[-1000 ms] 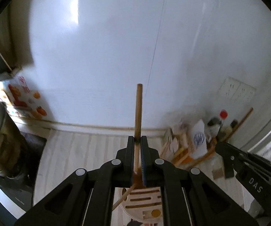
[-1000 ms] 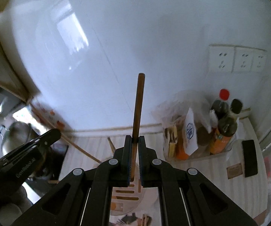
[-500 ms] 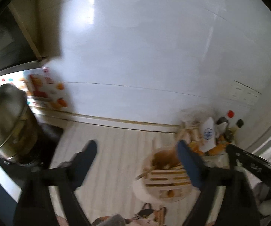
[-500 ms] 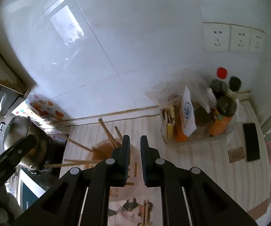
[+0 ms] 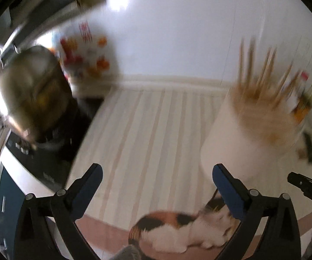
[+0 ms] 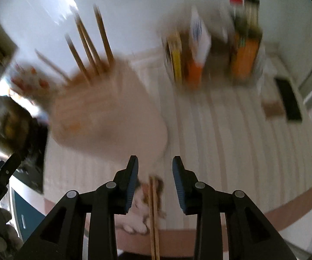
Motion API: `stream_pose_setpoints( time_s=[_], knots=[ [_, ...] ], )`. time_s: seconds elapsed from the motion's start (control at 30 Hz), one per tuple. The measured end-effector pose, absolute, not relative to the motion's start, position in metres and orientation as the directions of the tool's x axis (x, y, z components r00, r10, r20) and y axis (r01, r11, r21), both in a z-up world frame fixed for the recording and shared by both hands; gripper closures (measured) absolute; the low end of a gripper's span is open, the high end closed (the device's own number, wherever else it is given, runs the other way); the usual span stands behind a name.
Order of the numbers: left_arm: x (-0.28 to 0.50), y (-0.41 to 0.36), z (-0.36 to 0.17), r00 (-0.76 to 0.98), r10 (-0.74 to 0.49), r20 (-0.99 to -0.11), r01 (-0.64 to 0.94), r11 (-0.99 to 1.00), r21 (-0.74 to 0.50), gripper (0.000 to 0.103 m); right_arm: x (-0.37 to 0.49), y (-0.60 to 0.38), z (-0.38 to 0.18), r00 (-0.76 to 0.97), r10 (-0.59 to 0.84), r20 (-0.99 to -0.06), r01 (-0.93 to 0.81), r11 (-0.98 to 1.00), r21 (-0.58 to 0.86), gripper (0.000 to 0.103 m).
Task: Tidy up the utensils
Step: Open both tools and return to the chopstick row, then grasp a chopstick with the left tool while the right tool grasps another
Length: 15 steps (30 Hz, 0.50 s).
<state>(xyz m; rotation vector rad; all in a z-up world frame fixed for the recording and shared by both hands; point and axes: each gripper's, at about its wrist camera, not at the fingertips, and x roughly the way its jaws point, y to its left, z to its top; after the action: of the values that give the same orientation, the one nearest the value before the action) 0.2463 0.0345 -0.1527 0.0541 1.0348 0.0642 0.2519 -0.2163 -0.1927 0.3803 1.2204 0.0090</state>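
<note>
Presently, left to right, both views motion-blurred. Steel pot (image 5: 28, 91): far left, on a dark stove surface. Fruit-printed panel (image 5: 86, 58): behind the pot, against the white wall. Striped countertop mat (image 5: 147, 130): bare middle ground. Left gripper (image 5: 157, 179): jaws spread wide, having just been opening, nothing between them; only mat and a cat picture (image 5: 184, 231) show in the gap. Chopstick holder (image 5: 255, 134): white, cylindrical, right of the left gripper's gap, with wooden chopsticks (image 5: 266, 65) standing in it, tips fanned upward.

Right wrist view: the same holder (image 6: 110, 114) at upper left, sticks leaning out. Right gripper (image 6: 154, 169): jaws partly apart, having just been opening, gripping nothing. Loose chopstick pair (image 6: 153, 214): flat on the mat over the cat picture, below and between the right gripper's fingers, untouched. Condiment tray (image 6: 216, 49): upper right, holding packets and bottles, details blurred. Black rectangular object (image 6: 288, 99): far right on the mat.
</note>
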Motion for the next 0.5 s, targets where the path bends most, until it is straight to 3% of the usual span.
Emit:
stream_pose_setpoints(
  time_s=[0.23,0.5],
  knots=[
    [0.226,0.033,-0.281,0.251,0.094,-0.964,-0.006,0.995,0.095,0.000,0.228,-0.196,-0.294,0.154,0.228,-0.961,0.229,0.938,0.259,0.068],
    [0.212,0.028,-0.328,0.159,0.086,-0.984,0.016,0.996,0.090,0.000,0.218,-0.173,-0.325,0.087,0.222,-0.971,0.177,0.956,0.234,0.068]
  ],
)
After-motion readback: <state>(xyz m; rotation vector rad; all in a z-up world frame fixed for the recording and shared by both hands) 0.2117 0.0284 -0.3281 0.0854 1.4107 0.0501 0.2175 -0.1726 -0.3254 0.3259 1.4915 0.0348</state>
